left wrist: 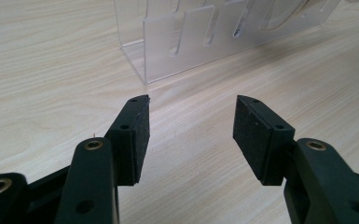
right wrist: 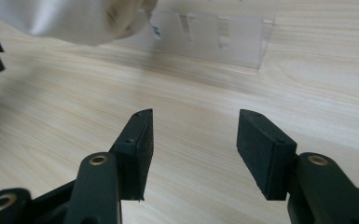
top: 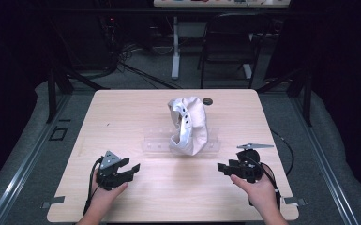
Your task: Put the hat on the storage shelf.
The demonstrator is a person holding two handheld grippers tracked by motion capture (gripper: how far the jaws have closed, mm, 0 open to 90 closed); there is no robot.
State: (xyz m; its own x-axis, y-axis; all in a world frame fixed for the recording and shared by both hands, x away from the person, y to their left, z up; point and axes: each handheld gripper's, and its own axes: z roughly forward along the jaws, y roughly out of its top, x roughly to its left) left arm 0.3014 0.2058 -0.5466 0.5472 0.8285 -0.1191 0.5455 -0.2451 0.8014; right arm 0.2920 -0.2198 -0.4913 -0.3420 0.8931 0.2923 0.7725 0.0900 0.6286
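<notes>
Two hand-held grippers, nearest the camera, at the near edge of a pale wooden table (top: 122, 117).

Left gripper (top: 130, 169): held in the person's left hand (top: 105, 192), jaws spread apart with nothing between them, low over the table near and to the left of the clear acrylic rack (top: 157, 140); grey three-cornered plate on top.

Right gripper (top: 221, 167): held in the right hand (top: 258, 187), jaws likewise parted and empty (bare wood between the pads in its own view), near and to the right of the rack.

Clear acrylic rack: slotted, lying across mid-table.

White cap (top: 188, 124): crumpled fabric, silvery brim, draped over the rack's right portion, touching it.

Small dark round object (top: 208, 101): on the table beyond the rack, just beside the cap (too small to identify).

Black chair (top: 229, 42): on the floor behind the table.
</notes>
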